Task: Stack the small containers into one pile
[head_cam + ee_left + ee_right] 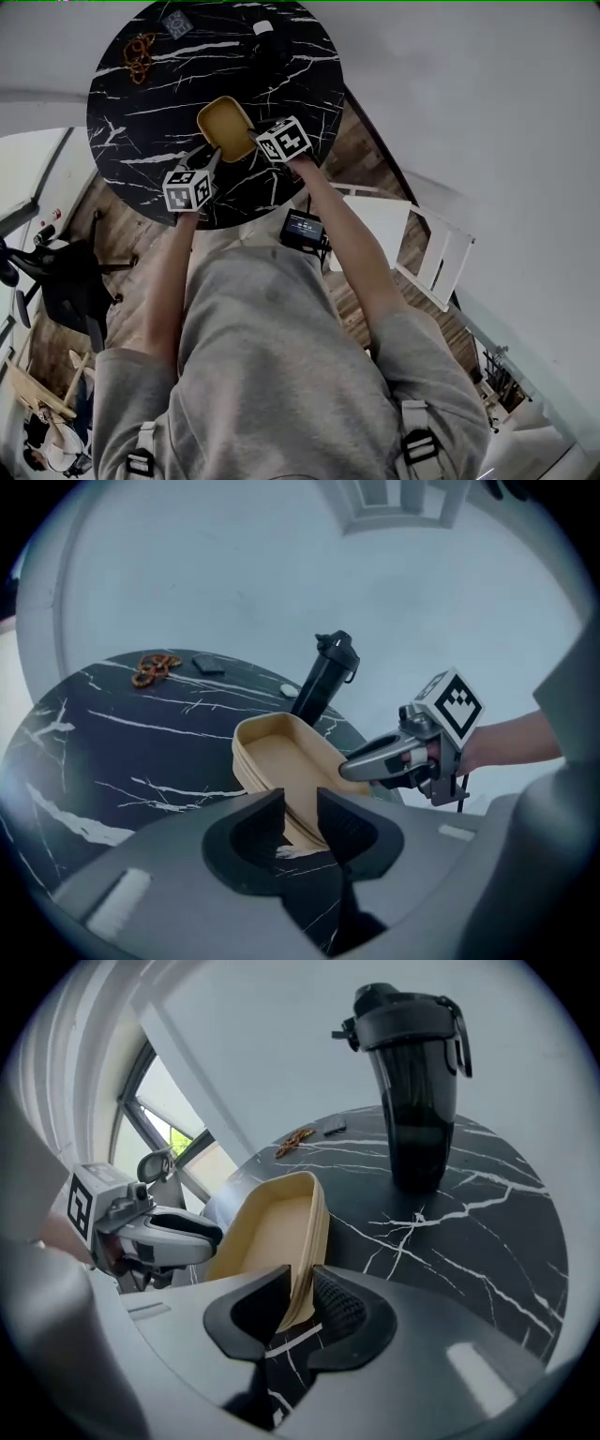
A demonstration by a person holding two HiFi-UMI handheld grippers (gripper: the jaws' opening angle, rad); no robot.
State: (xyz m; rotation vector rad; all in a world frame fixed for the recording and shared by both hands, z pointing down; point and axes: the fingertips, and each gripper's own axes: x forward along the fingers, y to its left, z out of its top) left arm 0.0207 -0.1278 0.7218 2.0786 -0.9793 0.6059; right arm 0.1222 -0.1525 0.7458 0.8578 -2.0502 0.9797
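A stack of shallow yellow containers lies on the round black marble table, near its front edge. My left gripper is at the stack's near left corner. Its jaws stand apart, with the rim showing in the gap and the pads not pressing on it. My right gripper is at the stack's right edge. The thin rim lies between its jaws, with space beside the right pad. Each gripper shows in the other's view, across the stack.
A tall dark bottle stands behind the stack. An orange chain-like thing and a small dark square object lie at the far edge. A white chair stands to the right of the table.
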